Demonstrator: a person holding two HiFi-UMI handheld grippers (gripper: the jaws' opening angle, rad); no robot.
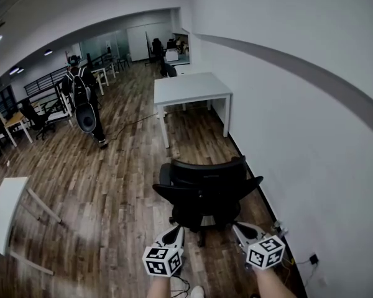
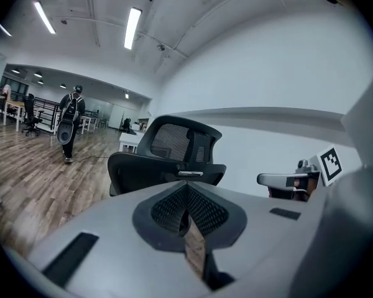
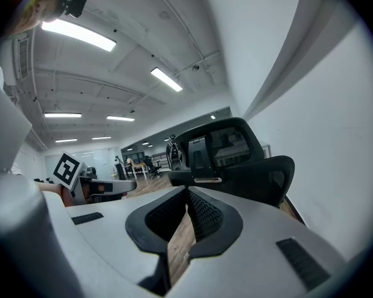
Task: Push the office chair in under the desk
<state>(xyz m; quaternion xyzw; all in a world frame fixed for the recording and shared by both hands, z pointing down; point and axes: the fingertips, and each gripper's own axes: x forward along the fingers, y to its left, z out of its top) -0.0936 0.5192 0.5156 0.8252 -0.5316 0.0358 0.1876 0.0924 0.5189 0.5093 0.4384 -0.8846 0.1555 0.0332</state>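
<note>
A black mesh office chair (image 1: 204,191) stands on the wood floor with its back toward me, a good way short of the white desk (image 1: 190,87) by the wall. My left gripper (image 1: 176,230) and right gripper (image 1: 237,227) are side by side just behind the backrest, both shut and empty. In the left gripper view the closed left gripper (image 2: 188,189) points at the chair (image 2: 168,154), and the right gripper (image 2: 296,179) shows beside it. From the right gripper view, the shut right gripper (image 3: 188,192) faces the chair (image 3: 236,157), with the left gripper (image 3: 96,187) to its left.
The white wall (image 1: 298,123) runs close along the chair's right side. A person with a backpack (image 1: 85,104) walks at the far left. Another white table (image 1: 3,211) stands at the near left. A wall socket with a cable (image 1: 311,259) sits low on the right.
</note>
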